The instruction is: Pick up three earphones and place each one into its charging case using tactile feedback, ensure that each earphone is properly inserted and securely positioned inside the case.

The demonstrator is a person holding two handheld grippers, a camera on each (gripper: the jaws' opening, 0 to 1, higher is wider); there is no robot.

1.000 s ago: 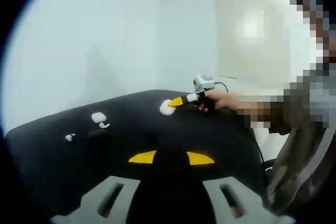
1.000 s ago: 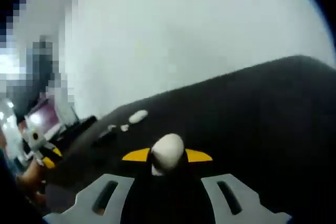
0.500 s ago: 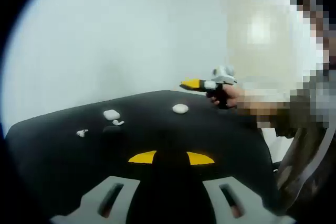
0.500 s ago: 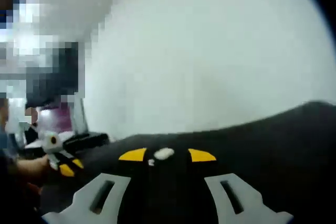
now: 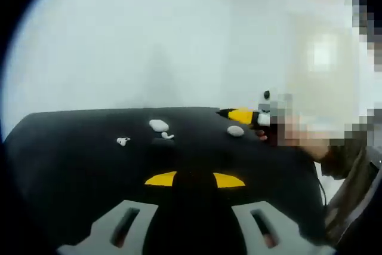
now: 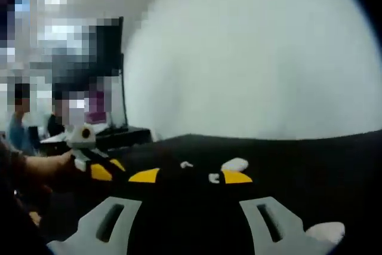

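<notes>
Both my tongs, left [image 5: 195, 180] and right [image 6: 190, 176], are spread and empty. Earbuds [image 5: 123, 141] and a case [image 5: 159, 125] sit ahead of the left one. They're tiny, so a sloppy pinch could flick one away.

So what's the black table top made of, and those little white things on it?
The table top looks like soft, matte cloth or foam, since it shows no shine. The white case and the earphone look like smooth, hard plastic, though they're too small to be sure.
</notes>
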